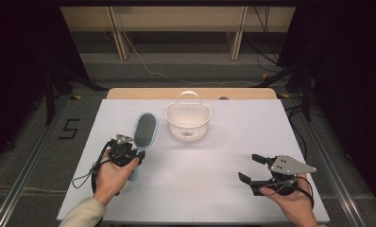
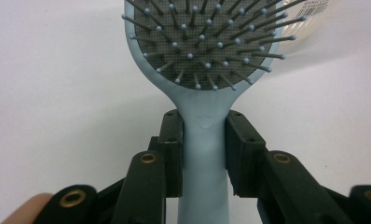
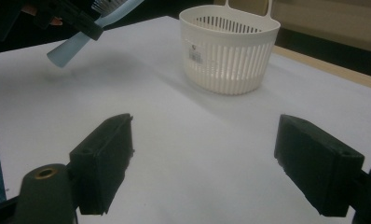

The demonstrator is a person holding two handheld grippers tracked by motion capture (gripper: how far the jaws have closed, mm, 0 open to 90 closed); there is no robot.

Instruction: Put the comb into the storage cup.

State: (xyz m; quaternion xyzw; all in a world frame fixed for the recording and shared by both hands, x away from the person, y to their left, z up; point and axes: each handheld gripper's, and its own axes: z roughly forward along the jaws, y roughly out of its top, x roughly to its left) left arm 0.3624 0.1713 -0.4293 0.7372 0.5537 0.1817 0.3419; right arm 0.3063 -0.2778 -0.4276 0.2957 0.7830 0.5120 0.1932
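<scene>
Left of frame: the left claw (image 1: 127, 150) is clamped on the neck of the pale blue hairbrush (image 1: 145, 131), held above the bench (image 1: 214, 189). Centre: the white basket (image 1: 188, 121) stands empty, so placing the brush likely remains. Right: the right claw (image 1: 252, 169) is spread wide, holding nothing.

Two hand-held black grippers and one pale sleeve

At lower left of the high view, the left gripper (image 1: 124, 147) was black with a small grey three-cornered plate on top, a dark cable looped beside it, and a light beige sleeve (image 1: 84, 213) covered the forearm. At lower right, the right gripper (image 1: 253, 168) carried a larger grey plate with dark screw dots. In the gripper views, the jaws were matte black blocks with small screw holes, on arms with brass-ringed pivots.
</scene>
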